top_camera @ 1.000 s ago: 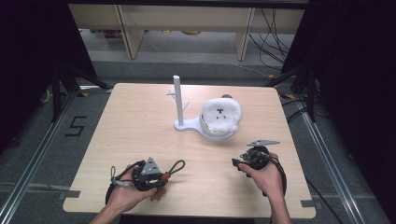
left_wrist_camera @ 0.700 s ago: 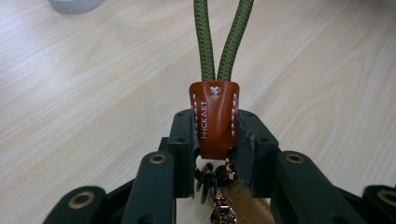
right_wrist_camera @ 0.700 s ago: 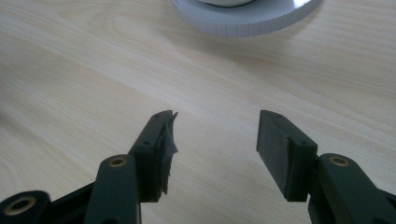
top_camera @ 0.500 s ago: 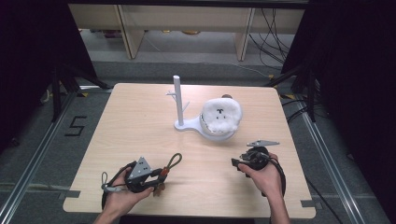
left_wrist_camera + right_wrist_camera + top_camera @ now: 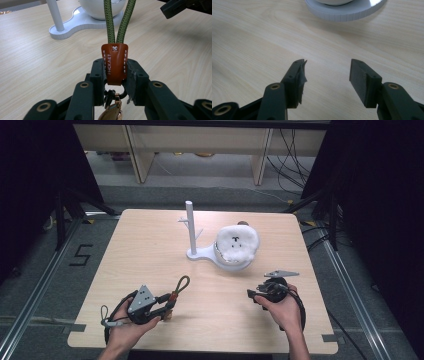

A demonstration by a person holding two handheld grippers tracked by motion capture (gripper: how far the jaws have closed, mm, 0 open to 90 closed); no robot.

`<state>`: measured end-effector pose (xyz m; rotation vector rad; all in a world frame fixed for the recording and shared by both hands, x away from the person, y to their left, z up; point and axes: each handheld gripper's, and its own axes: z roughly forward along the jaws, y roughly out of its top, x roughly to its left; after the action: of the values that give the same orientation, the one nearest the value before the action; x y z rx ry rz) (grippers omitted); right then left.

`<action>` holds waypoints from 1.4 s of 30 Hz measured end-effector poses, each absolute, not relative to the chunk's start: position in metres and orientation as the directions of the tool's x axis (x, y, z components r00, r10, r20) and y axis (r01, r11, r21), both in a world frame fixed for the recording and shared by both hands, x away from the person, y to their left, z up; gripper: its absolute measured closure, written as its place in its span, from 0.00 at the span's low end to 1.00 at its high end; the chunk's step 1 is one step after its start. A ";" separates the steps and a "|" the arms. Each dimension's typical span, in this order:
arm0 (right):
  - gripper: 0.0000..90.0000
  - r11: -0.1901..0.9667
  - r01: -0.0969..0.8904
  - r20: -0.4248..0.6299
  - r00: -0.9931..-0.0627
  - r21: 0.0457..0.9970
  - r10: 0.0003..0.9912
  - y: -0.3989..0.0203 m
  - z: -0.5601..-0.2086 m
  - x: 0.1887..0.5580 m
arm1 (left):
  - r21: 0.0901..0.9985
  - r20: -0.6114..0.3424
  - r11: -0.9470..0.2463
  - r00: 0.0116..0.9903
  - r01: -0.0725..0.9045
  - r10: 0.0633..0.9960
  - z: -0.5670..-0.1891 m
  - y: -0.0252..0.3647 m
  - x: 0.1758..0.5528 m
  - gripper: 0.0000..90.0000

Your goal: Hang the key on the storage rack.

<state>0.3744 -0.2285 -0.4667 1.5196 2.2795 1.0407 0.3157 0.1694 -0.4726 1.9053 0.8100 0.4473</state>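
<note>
Shifted slightly toward seven o'clock, the left tool (image 5: 115,75) clamps the keychain strap (image 5: 114,63) by its leather tab (cord loop pointing at one o'clock) above the bench (image 5: 150,250). Right tool (image 5: 327,75) gapes wide, holding nothing.

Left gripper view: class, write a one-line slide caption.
Left gripper clamps the brown leather tab of a green cord loop, facing a white stand.
</note>
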 end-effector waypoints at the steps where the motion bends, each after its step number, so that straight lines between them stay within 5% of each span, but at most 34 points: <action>1: 0.52 0.218 0.724 0.205 -0.447 0.654 0.871 -0.228 -0.467 0.374 | 0.898 -0.041 -0.287 0.711 0.334 0.702 -0.472 0.170 0.316 0.77; 42: 0.52 0.209 0.716 0.204 -0.445 0.666 0.872 -0.229 -0.463 0.373 | 0.949 -0.005 -0.207 0.668 0.236 0.744 -0.441 0.180 0.334 0.77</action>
<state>0.3725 -0.2291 -0.4634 1.5165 2.2650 1.0595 0.3344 0.1802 -0.4409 1.7618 0.7889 0.5639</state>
